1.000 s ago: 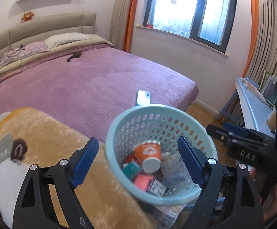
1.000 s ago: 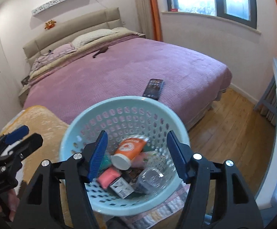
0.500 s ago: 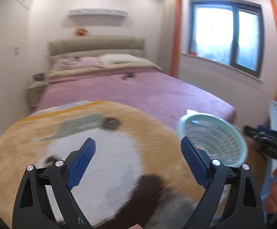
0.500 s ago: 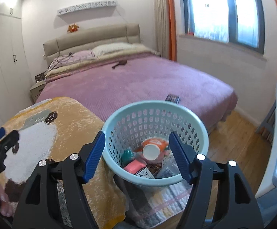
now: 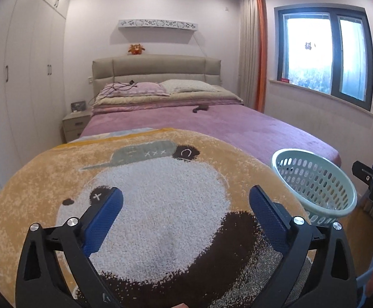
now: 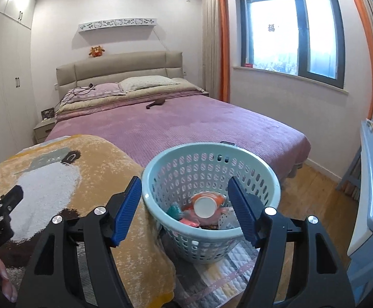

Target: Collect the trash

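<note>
The left gripper (image 5: 186, 215) has its blue-padded fingers (image 5: 104, 220) spread wide, having just been opening, and nothing lies between them; they hang over the panda blanket (image 5: 160, 205), a fluffy orange throw with a white-and-brown bear face. The right gripper (image 6: 185, 208) stands moderately open, its fingers (image 6: 126, 208) also having been parting a little, and they grip nothing: the left pad sits outside the rim of the basket (image 6: 207, 151), the right pad over its inside, neither one pressing the plastic as far as the view shows.

The pale blue perforated basket stands on a striped mat (image 6: 222, 277) on the floor, just beside the blanket's hanging edge and near the foot of the bed (image 6: 186, 123). In it lies the collected trash: an orange cup (image 6: 207, 202) on its side with its white bottom facing the camera, a teal piece (image 6: 174, 210), a pink piece (image 6: 190, 220) and some crumpled clear plastic (image 6: 227, 220) (the items beneath are too tangled to tell apart). In the left wrist view the same basket (image 5: 315, 179) shows at the right, with part of the right gripper beyond it.

The bed carries a purple cover, two pillows (image 6: 145, 82) against a beige headboard (image 6: 119, 69), and a small dark object (image 6: 157, 104) near the pillows. A nightstand (image 5: 76, 125) stands to its left, a window (image 6: 291, 33) with orange-edged curtains to its right.
</note>
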Demonstrator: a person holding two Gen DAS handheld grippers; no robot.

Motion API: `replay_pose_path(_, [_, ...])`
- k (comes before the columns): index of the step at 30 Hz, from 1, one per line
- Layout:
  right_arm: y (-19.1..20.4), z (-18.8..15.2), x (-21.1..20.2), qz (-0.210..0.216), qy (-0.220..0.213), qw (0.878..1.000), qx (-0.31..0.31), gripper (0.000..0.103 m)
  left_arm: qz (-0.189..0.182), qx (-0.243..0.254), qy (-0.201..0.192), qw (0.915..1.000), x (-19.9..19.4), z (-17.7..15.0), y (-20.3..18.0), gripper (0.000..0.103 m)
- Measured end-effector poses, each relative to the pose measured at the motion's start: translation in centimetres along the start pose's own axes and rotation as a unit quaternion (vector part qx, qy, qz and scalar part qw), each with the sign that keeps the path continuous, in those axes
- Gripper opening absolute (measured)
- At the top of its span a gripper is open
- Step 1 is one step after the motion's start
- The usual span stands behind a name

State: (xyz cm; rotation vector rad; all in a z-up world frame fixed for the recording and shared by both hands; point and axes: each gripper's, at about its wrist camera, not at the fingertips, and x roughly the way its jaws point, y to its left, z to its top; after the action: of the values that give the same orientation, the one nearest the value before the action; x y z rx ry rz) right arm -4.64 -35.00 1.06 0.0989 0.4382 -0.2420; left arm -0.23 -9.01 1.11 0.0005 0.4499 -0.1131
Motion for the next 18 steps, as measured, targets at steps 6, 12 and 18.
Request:
replay_pose_path(6, [-0.09,-0.17,0.63,-0.007,0.004,1.000,-0.004,0.066,0.003,-0.013,0.006,0.9999,0.21,-0.05,0.68,0.096])
replay_pose_path(12, [0.15,-0.02,1.01,0.004,0.012,1.000,0.000,0.066,-0.001,-0.013,0.013,0.9998,0.47,0.03,0.79,0.096])
replay_pose_path(18, [0.39,0.12,0.85,-0.001,0.009,1.000,-0.011,0.066,0.000,-0.017,0.014,0.9998,0.47,0.01,0.87,0.096])
